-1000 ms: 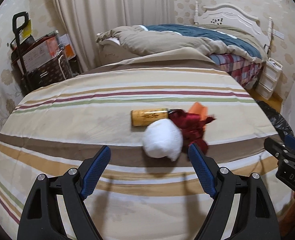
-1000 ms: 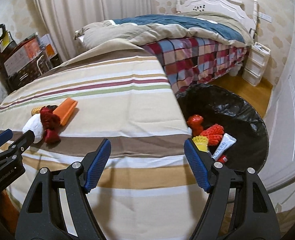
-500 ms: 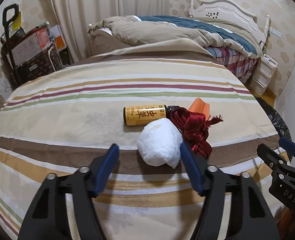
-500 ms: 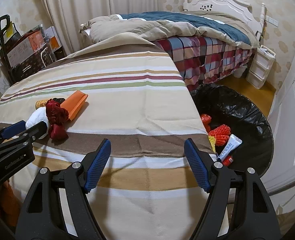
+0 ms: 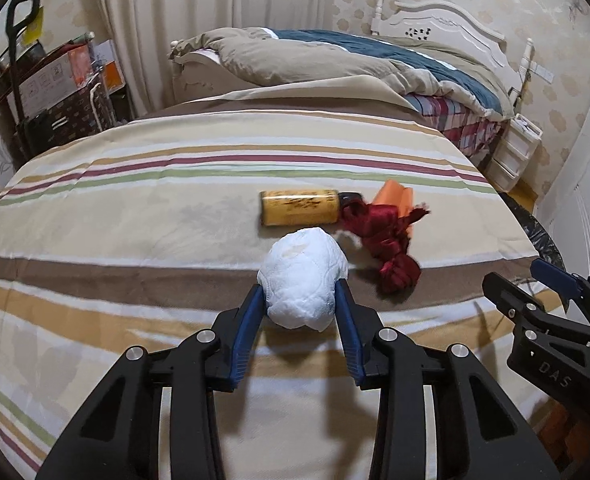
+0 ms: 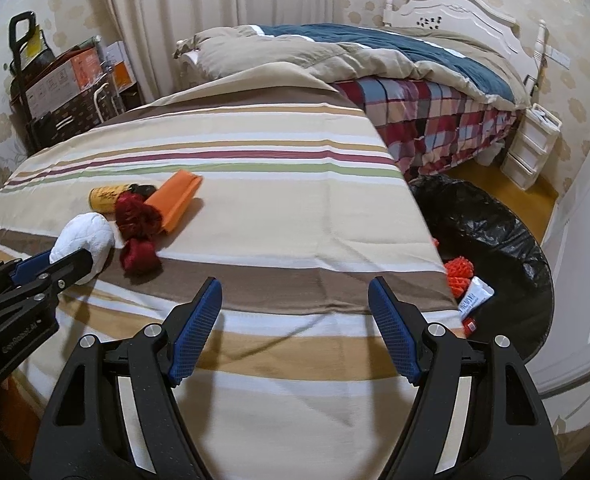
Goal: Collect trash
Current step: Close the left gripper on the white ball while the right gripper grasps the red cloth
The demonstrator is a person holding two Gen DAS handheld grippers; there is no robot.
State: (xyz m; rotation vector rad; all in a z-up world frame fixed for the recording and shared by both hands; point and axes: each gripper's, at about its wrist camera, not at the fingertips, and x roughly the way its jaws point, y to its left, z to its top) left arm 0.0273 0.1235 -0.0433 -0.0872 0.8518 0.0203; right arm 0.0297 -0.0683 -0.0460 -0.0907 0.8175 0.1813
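Note:
A white crumpled paper wad (image 5: 303, 280) lies on the striped bedspread (image 5: 135, 208). My left gripper (image 5: 298, 290) is closing on it, and both blue pads touch its sides. Just behind it lie a yellow bottle (image 5: 297, 213), a dark red cloth bundle (image 5: 383, 236) and an orange packet (image 5: 395, 198). My right gripper (image 6: 295, 284) stands open over the bedspread's near right part, nothing between its fingers. In its view the wad (image 6: 85, 236) sits at the far left, with the left gripper (image 6: 55, 264) around it.
A black trash bag (image 6: 495, 240) stands open on the floor right of the bed edge, with red, orange and white trash inside. A second bed (image 6: 375, 60) with rumpled covers lies beyond. White drawers (image 6: 531, 148) and a loaded cart (image 6: 55, 84) flank the room.
The left jaws have narrowed from wide open to touching the white wad, and the gripper has come up around it. The right gripper has shifted left along the bedspread, still open.

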